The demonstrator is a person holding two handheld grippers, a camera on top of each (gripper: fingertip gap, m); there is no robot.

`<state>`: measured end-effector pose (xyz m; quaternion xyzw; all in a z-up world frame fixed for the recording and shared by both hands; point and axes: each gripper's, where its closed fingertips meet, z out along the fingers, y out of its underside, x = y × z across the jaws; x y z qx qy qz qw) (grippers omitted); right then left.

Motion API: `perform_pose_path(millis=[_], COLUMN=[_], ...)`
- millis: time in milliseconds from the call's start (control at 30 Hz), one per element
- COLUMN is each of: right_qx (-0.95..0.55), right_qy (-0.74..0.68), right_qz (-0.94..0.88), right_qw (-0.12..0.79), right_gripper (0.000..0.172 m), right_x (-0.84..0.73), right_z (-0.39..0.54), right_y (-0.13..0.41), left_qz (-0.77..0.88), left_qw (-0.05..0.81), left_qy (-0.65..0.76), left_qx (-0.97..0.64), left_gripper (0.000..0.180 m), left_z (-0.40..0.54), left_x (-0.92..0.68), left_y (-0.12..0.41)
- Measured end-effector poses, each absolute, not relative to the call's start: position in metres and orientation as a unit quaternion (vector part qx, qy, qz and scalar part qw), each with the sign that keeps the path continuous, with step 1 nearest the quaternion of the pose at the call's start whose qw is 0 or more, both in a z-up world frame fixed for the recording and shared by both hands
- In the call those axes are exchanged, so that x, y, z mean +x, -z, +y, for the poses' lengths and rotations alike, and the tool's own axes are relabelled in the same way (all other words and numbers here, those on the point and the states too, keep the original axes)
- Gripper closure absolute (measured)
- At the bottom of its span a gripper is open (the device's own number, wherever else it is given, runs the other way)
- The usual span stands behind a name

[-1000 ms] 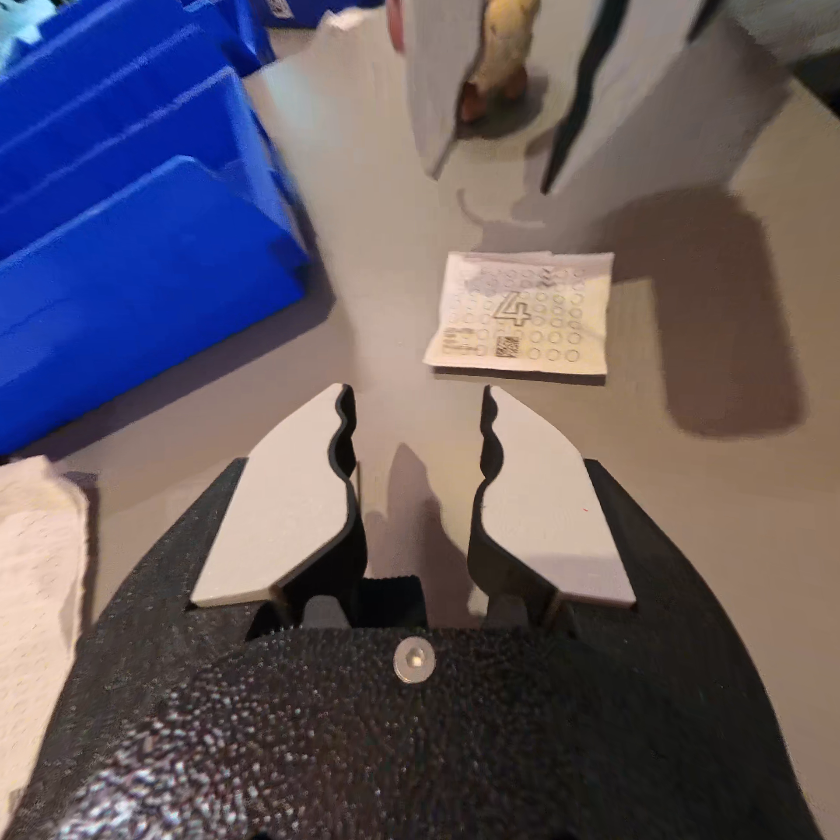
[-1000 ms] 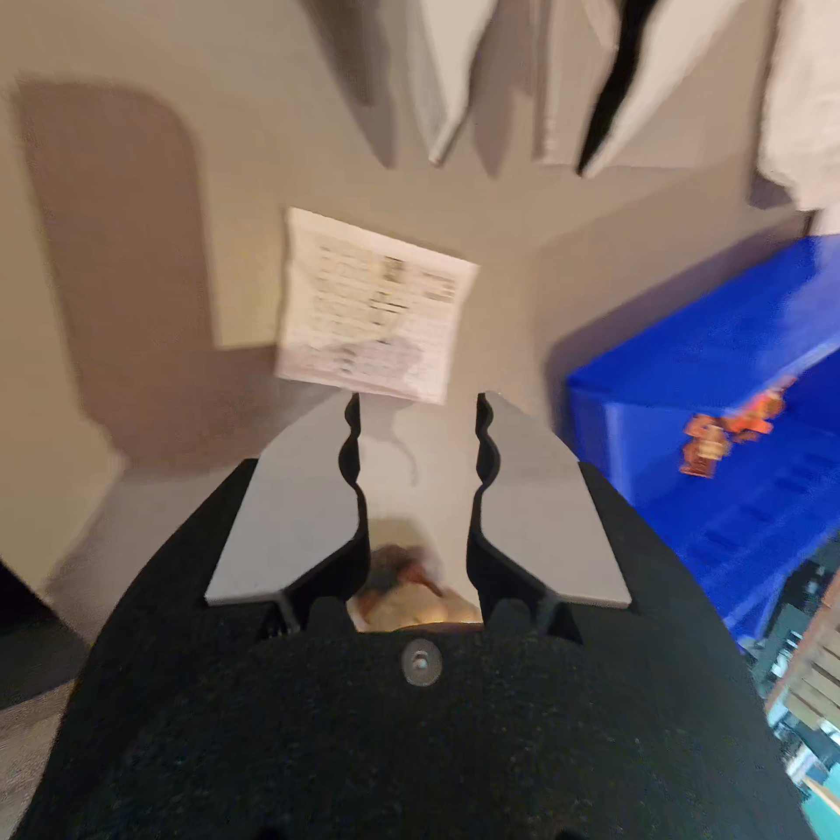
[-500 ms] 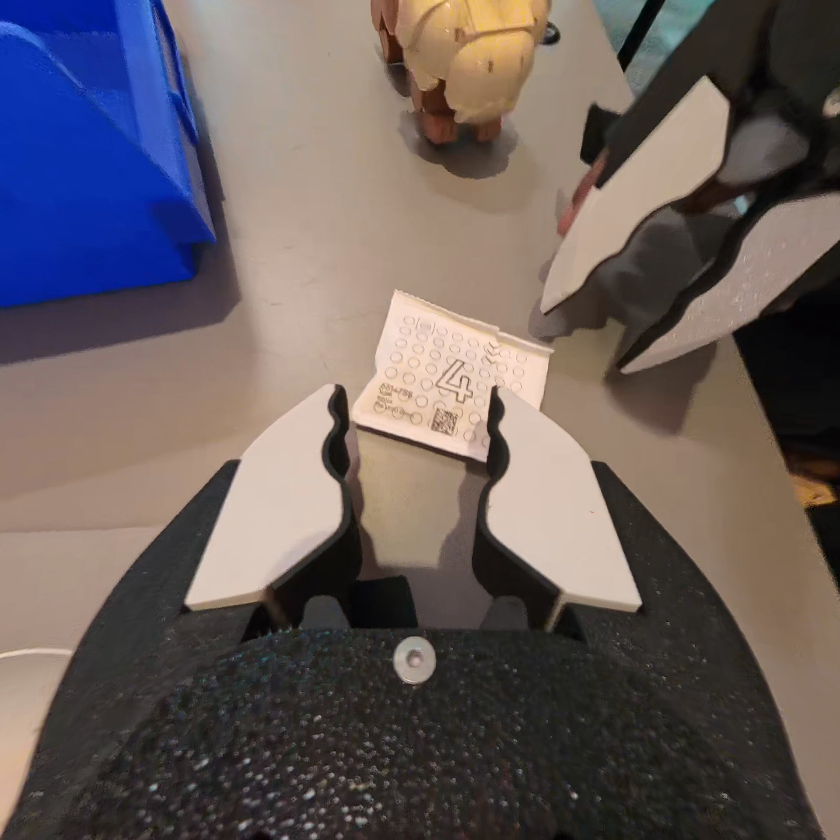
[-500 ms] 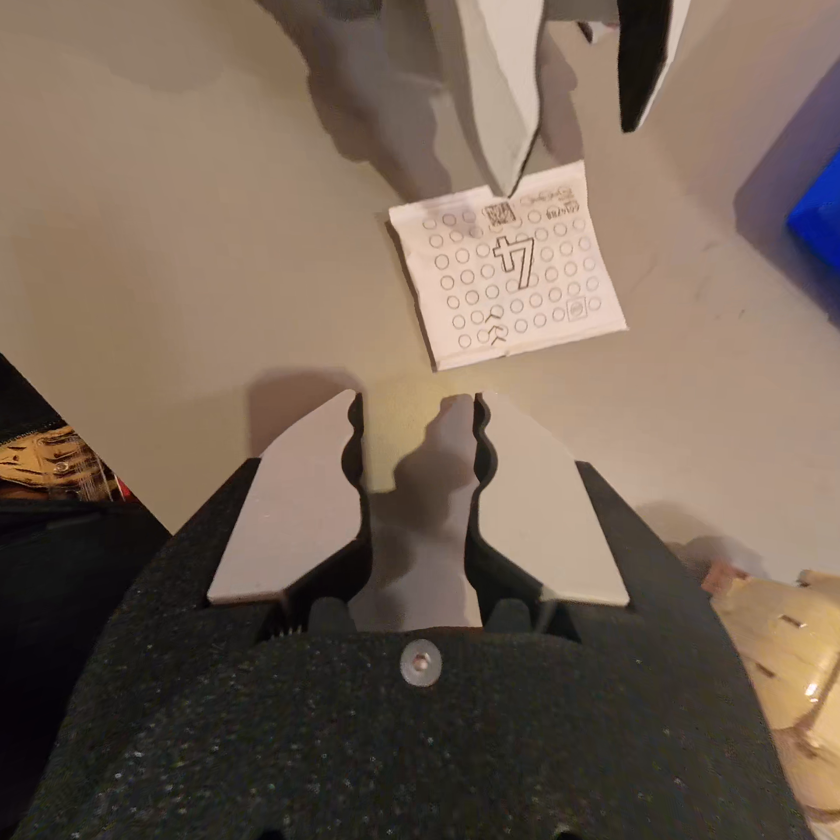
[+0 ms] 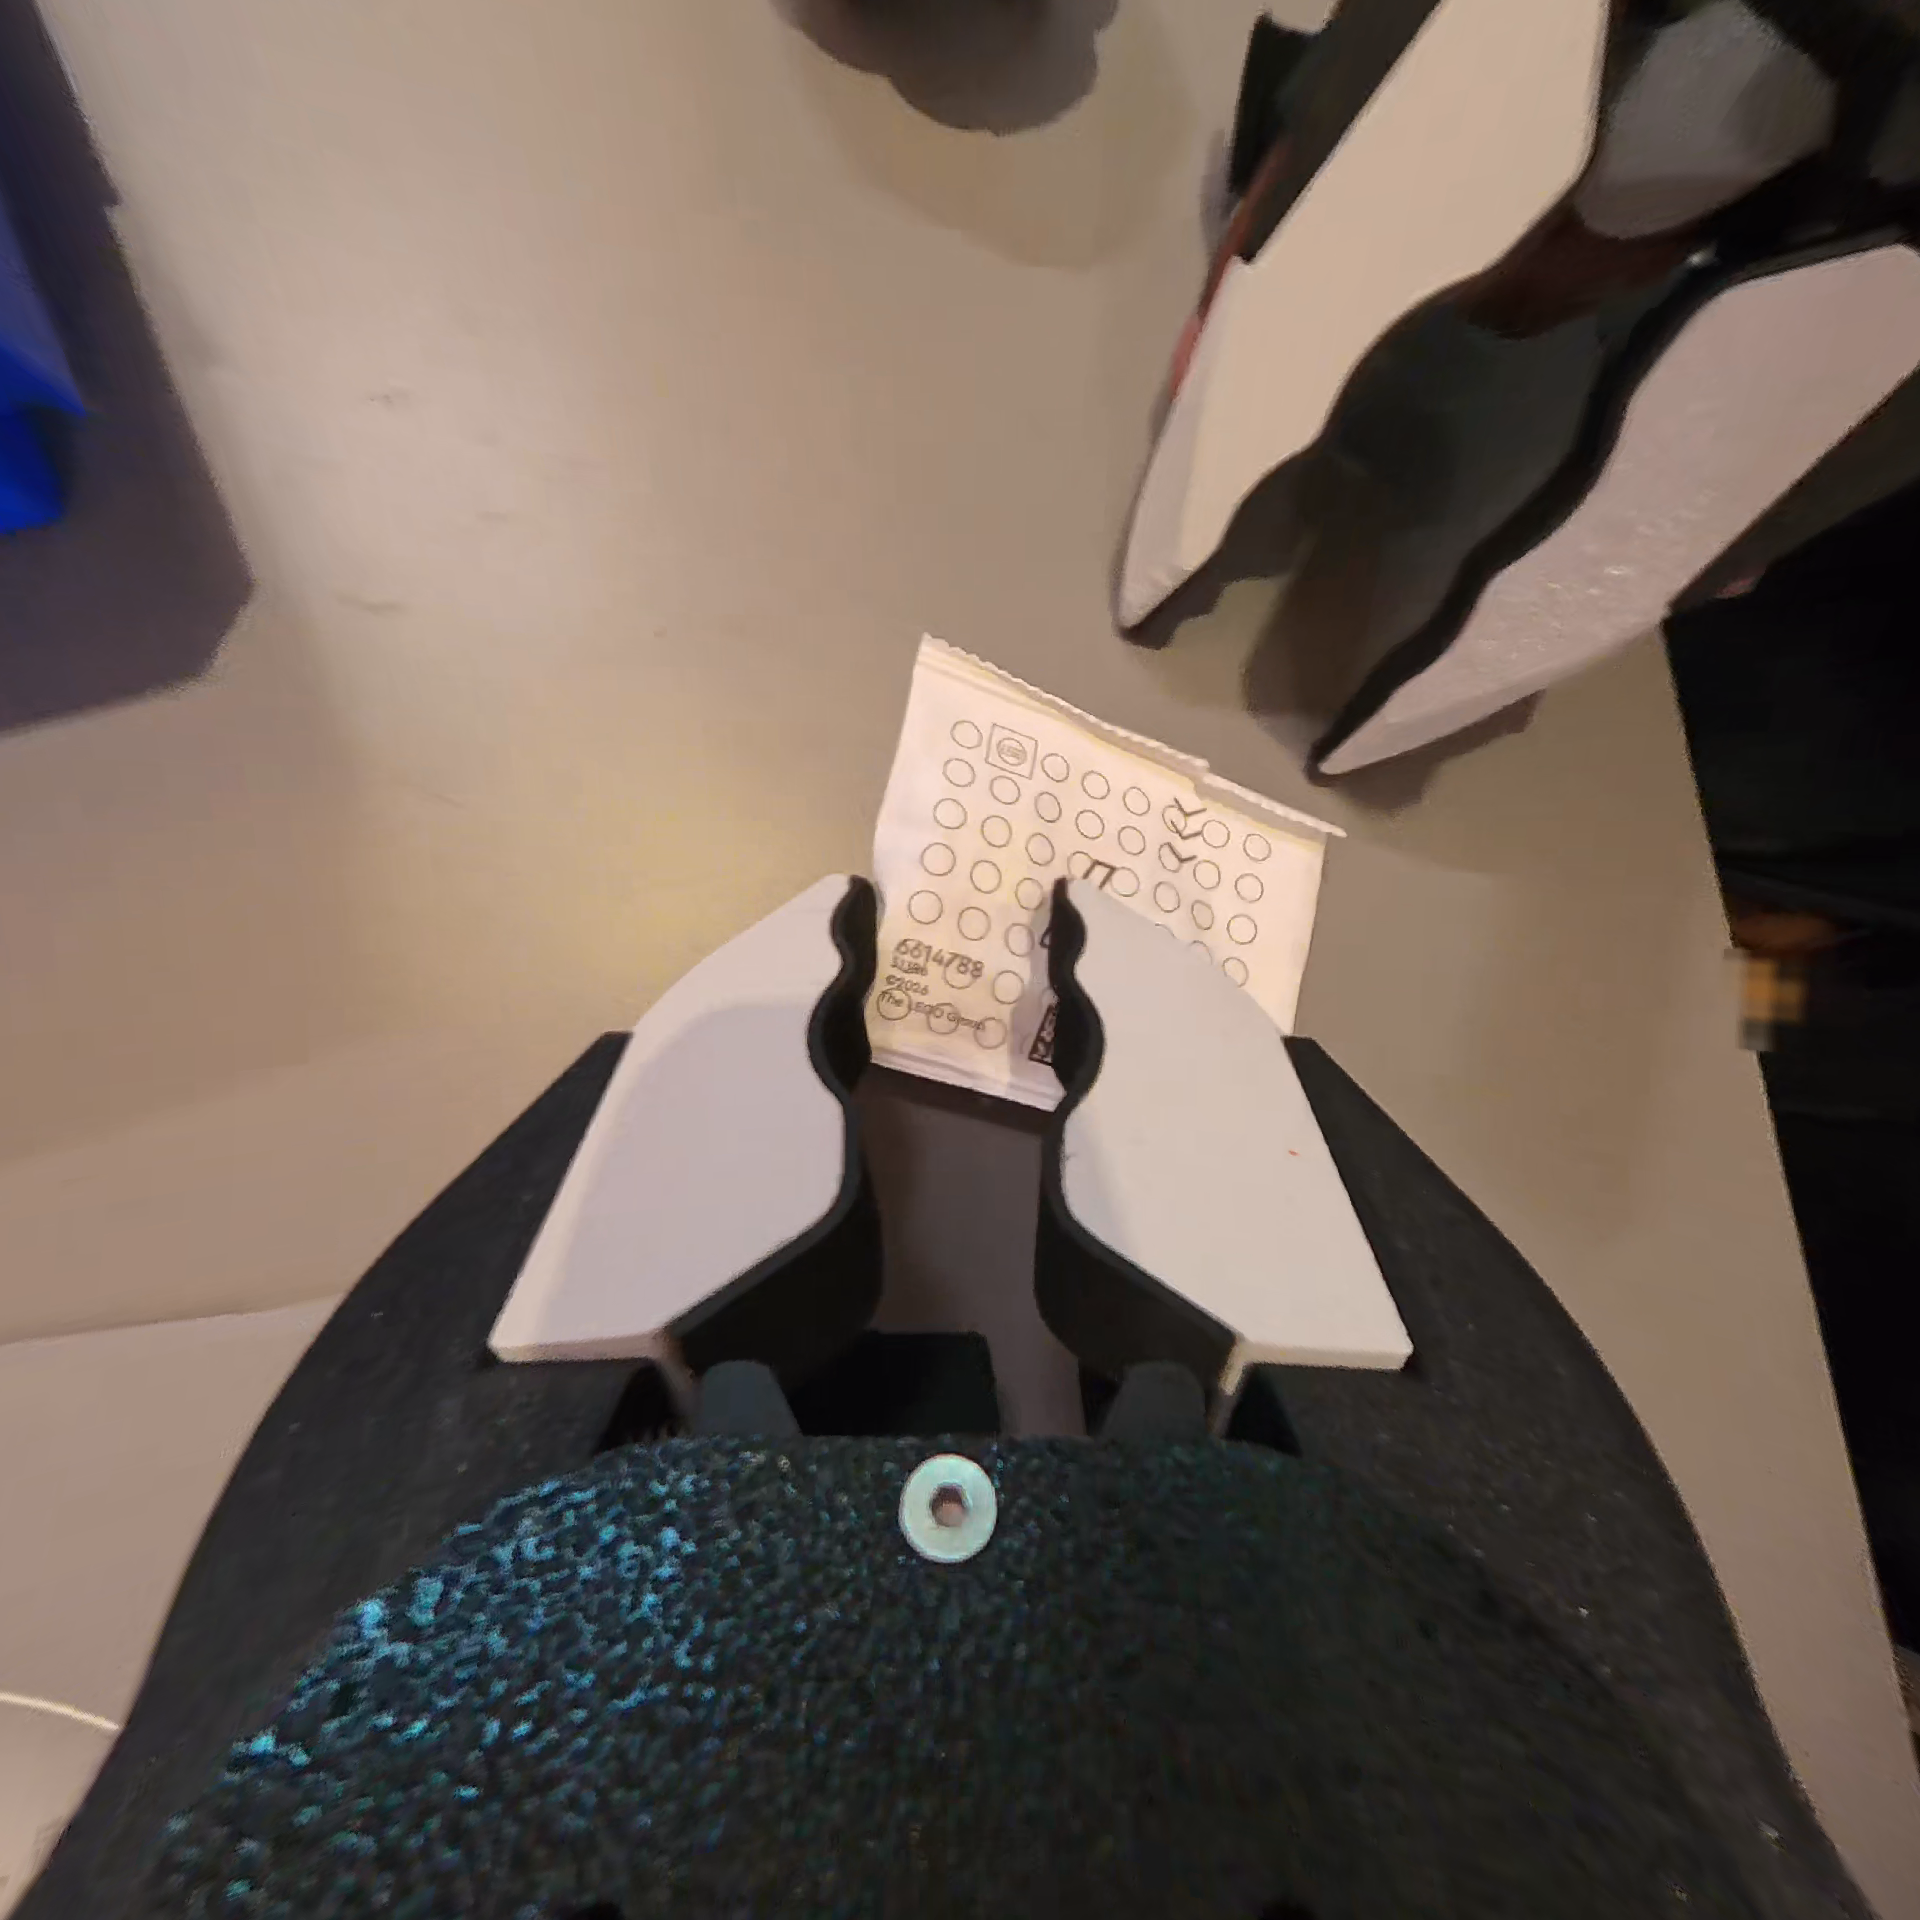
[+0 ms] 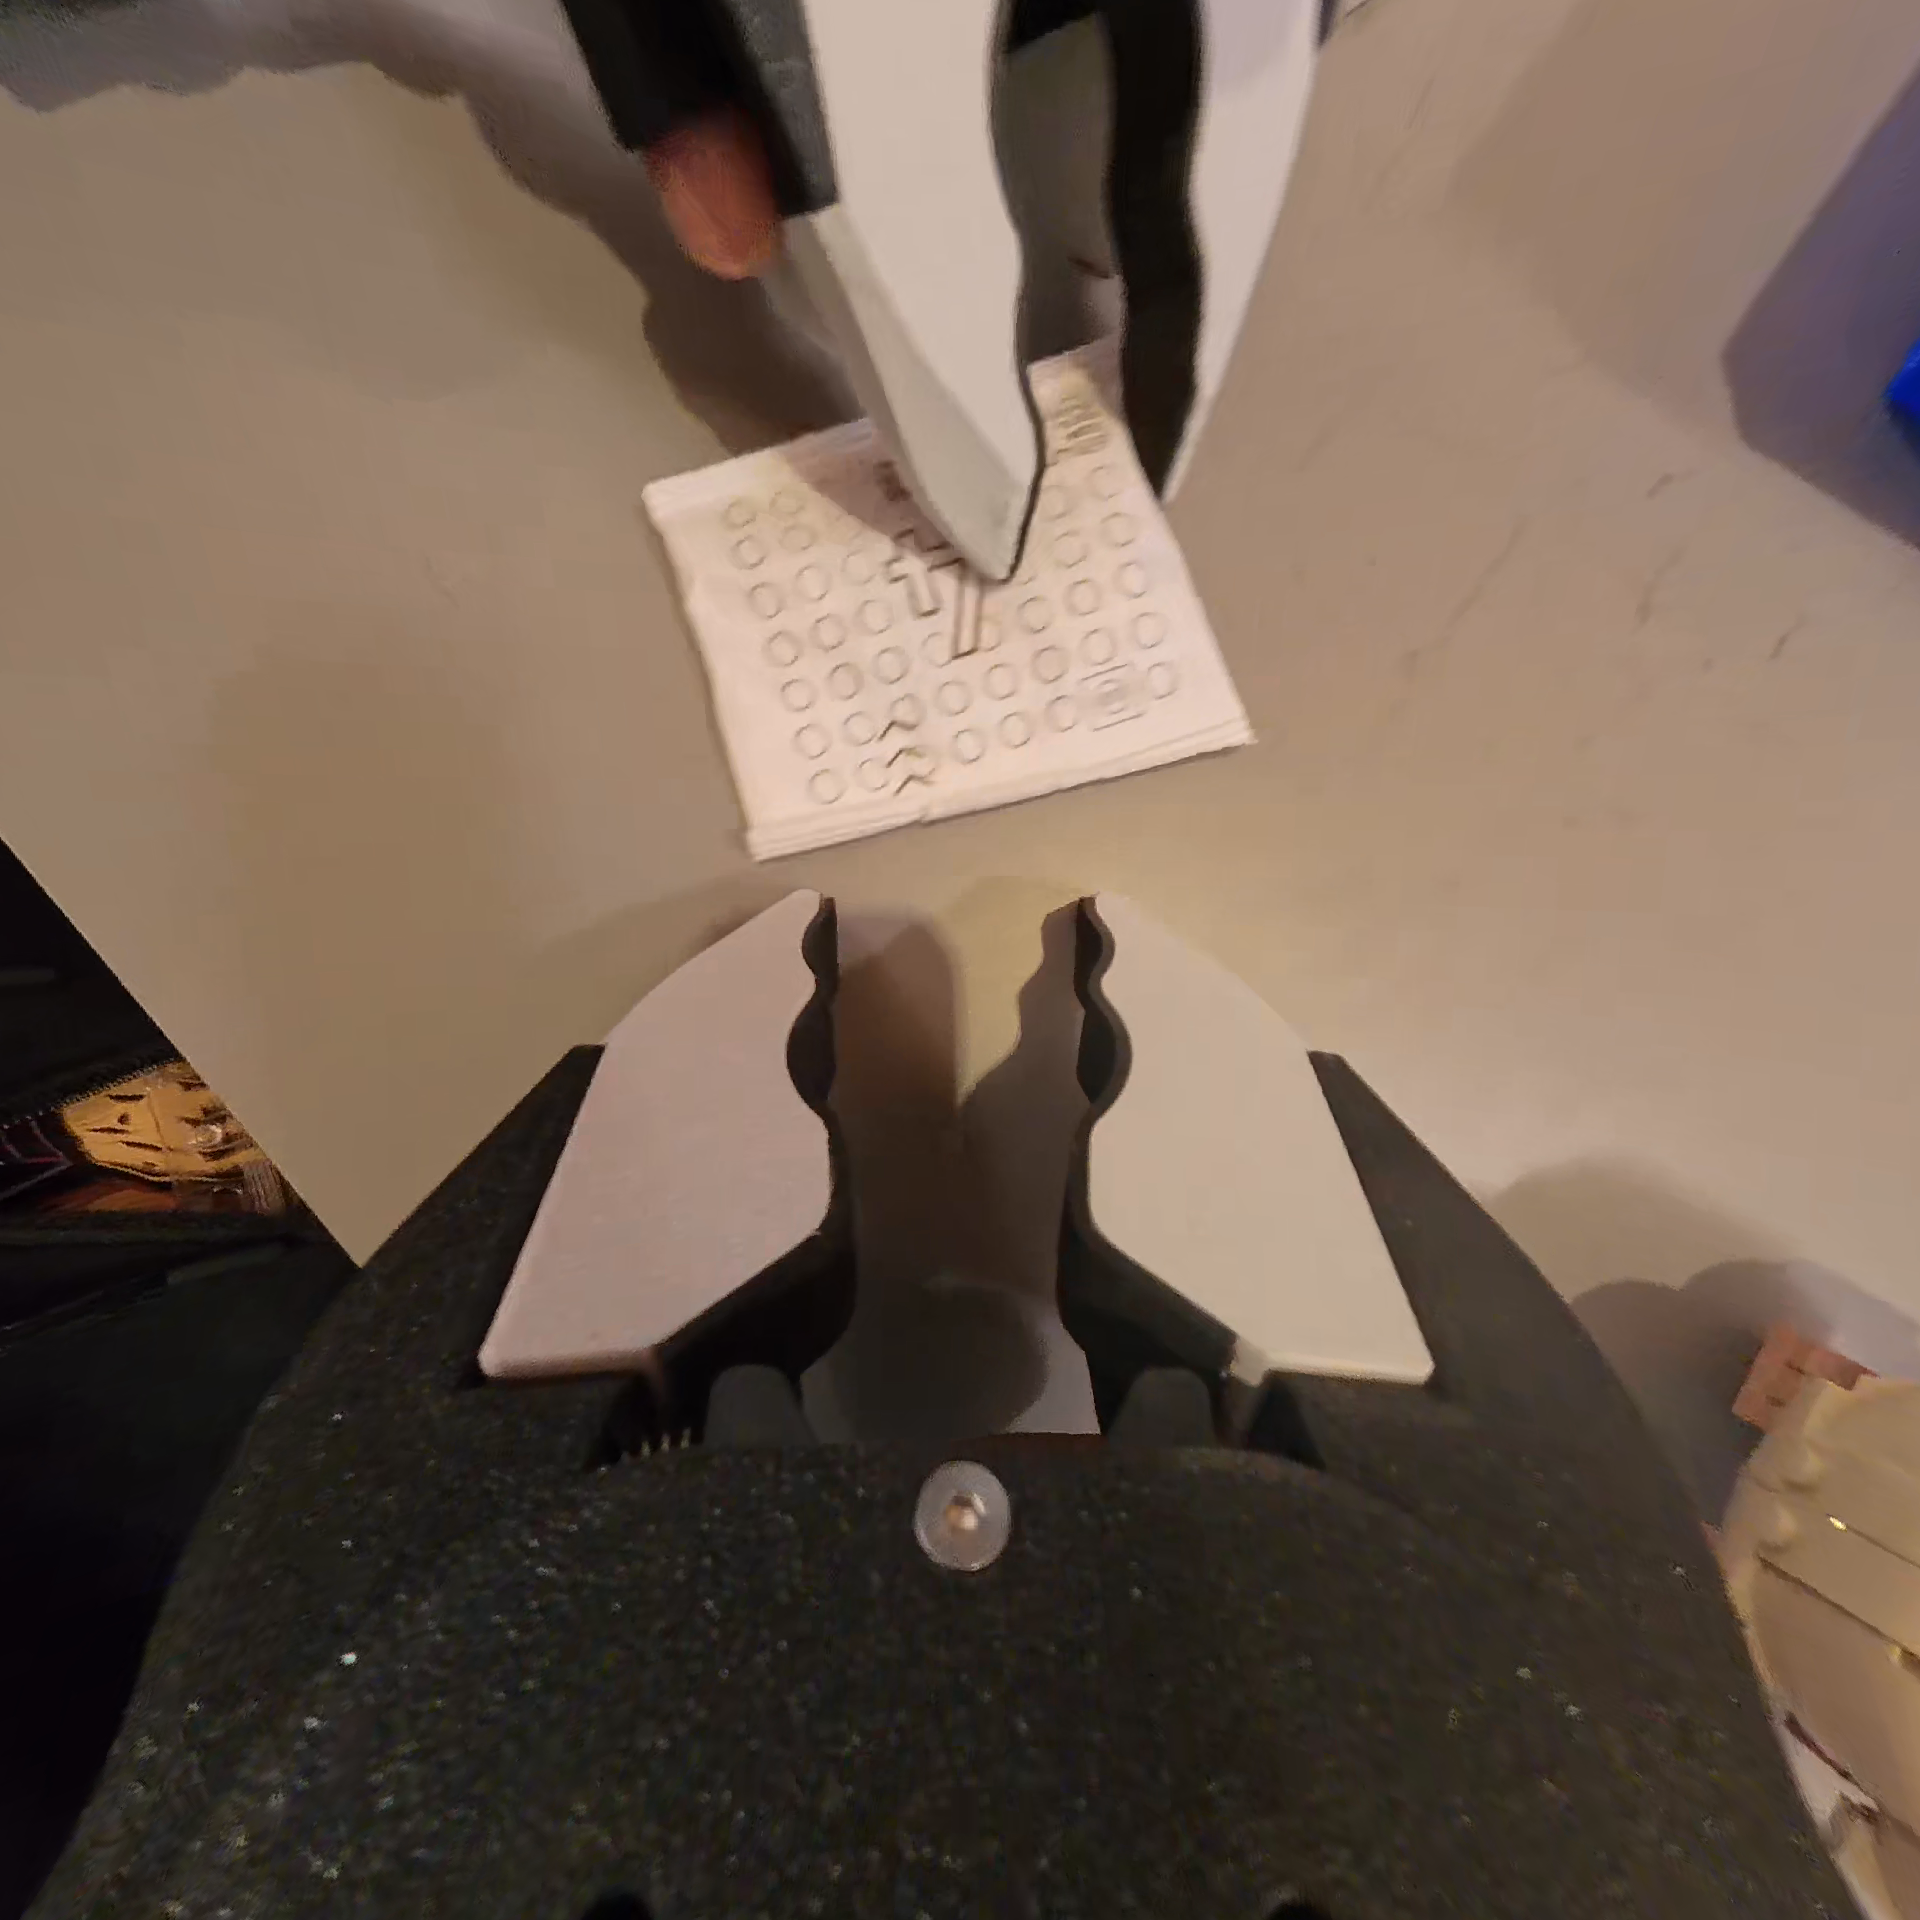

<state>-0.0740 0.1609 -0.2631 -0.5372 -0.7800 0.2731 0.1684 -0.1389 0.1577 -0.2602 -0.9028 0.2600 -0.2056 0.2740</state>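
Straddling the near-left part of a flat white paper packet (image 5: 1091, 821), the left gripper (image 5: 956, 894) stands with its jaws parted, one fingertip (image 5: 842, 914) off the packet's left edge and the other (image 5: 1091, 935) over its printed face; neither pad clearly presses on it, so nothing is gripped. A blue bin (image 5: 31, 343) sits at the far-left edge of the grey tabletop (image 5: 520, 520), well apart from the packet. The packet lies flat near the tabletop's right edge, and that is the hazard — a thin sheet with no raised edge offers the pads little to bite, so closing on it could likely just buckle or skid it. A sideways scrape might push it towards the right edge and off. To the right, the right gripper (image 6: 951, 914) is also open and empty, its fingertips just short of the packet's near edge (image 6: 987, 800). With both tools so close over one small packet, the fingers may clash — or pull it opposite ways and tear it. At the far right a tan-and-brown toy block figure (image 6: 1829, 1558) stands near that gripper's body, and a swing could knock it.
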Motion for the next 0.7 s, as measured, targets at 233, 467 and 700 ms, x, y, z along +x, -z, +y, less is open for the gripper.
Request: perform_pose_path(millis=[233, 467, 700], right_qx=[-0.532, -0.517, -0.479], right_qy=[-0.32, -0.339, -0.404], right_qz=[-0.77, -0.767, -0.744], right_qw=[0.147, 0.174, 0.232], right_gripper=[0.127, 0.121, 0.121], right_x=[-0.089, -0.129, -0.209], right_z=[0.142, 0.135, 0.139], right_y=[0.26, 0.247, 0.189], left_qz=[0.22, 0.183, 0.145], left_qw=[0.332, 0.432, 0.521], left_qy=[0.227, 0.171, 0.077], left_qx=[-0.889, -0.866, -0.838], left_gripper=[0.172, 0.176, 0.177], left_z=[0.13, 0.108, 0.093], left_x=[-0.14, -0.173, -0.214], left_y=[0.25, 0.228, 0.203])
